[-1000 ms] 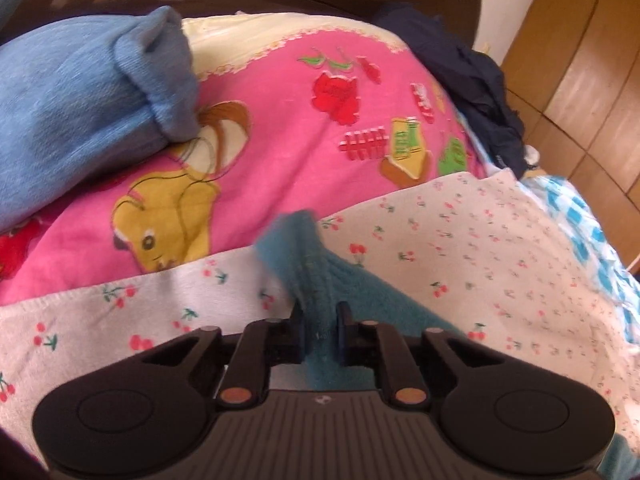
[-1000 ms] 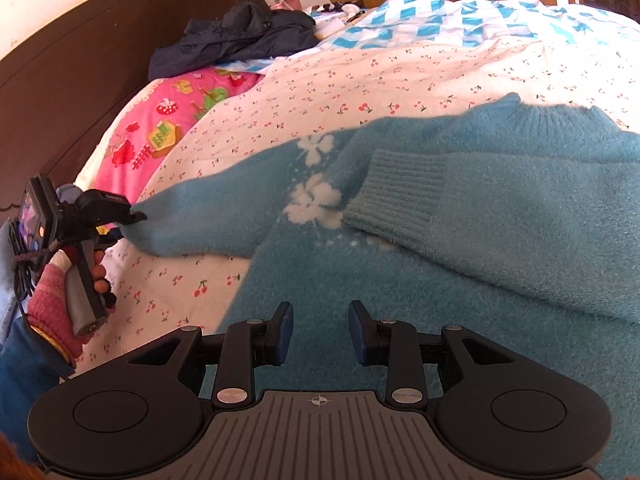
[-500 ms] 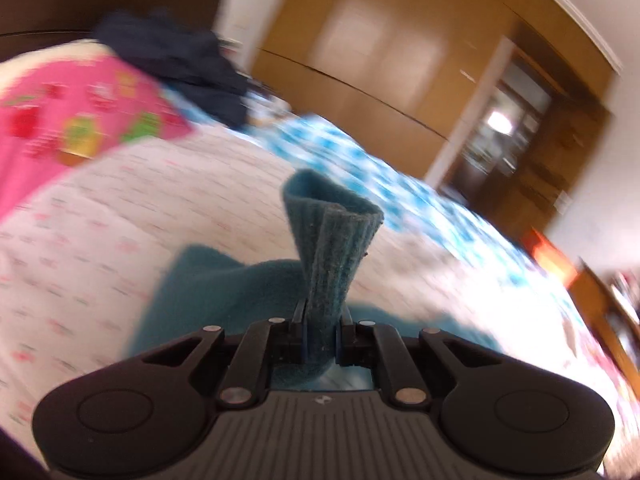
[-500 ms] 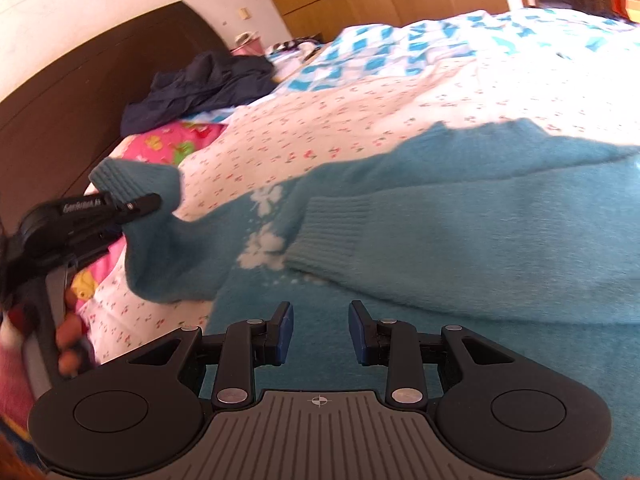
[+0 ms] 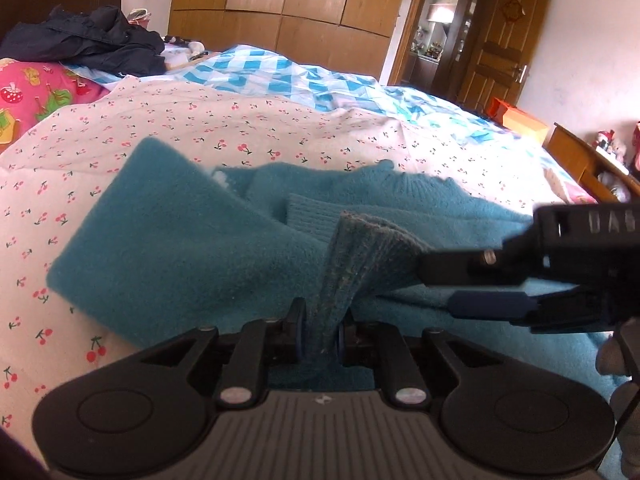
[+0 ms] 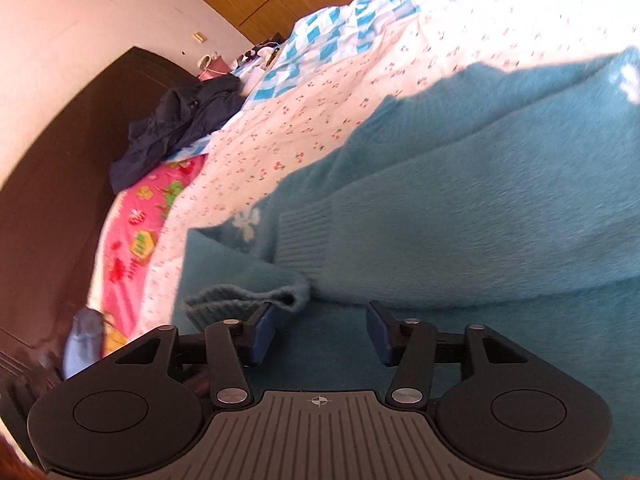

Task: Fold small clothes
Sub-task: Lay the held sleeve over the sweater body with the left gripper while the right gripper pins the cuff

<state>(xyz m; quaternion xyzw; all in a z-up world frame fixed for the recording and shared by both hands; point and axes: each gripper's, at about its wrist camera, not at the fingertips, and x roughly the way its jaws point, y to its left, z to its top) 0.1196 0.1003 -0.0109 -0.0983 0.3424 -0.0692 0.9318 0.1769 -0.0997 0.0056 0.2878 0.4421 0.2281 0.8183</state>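
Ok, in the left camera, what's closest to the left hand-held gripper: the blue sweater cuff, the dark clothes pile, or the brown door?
1. Sweater cuff: pinched in the left hand-held gripper.
2. Dark clothes pile: far left, on the bed by the headboard.
3. Brown door: far right, beyond the bed.

We look low and close along each gripper's fingers; both views share the teal sweater (image 5: 192,248) (image 6: 480,208) and the bed (image 5: 240,120) (image 6: 320,92).

One teal sweater (image 5: 192,248), two grippers (image 5: 322,334) (image 6: 320,334).
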